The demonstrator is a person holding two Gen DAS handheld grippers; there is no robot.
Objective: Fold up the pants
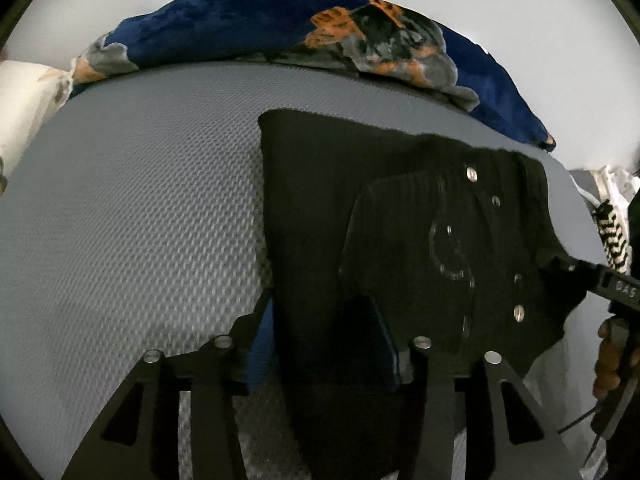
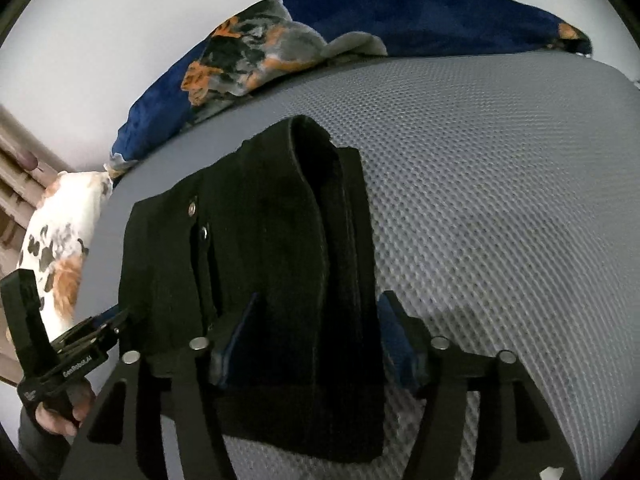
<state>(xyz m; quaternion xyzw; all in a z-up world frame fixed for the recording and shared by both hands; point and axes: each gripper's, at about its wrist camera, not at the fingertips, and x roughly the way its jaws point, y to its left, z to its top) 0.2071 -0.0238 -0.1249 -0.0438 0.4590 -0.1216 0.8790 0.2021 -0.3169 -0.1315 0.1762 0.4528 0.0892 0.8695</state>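
Straddling black pants [image 1: 320, 216] with left hand-held gripper [image 1: 324, 344] and right hand-held gripper [image 2: 316, 344], jaws parted, pads clear of fabric. Pants folded, lying flat on grey mesh mattress [image 1: 132, 208], near blue blanket [image 1: 224, 28].

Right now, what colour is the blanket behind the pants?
Dark blue with orange and grey patches; the blanket shows best in the right wrist view.
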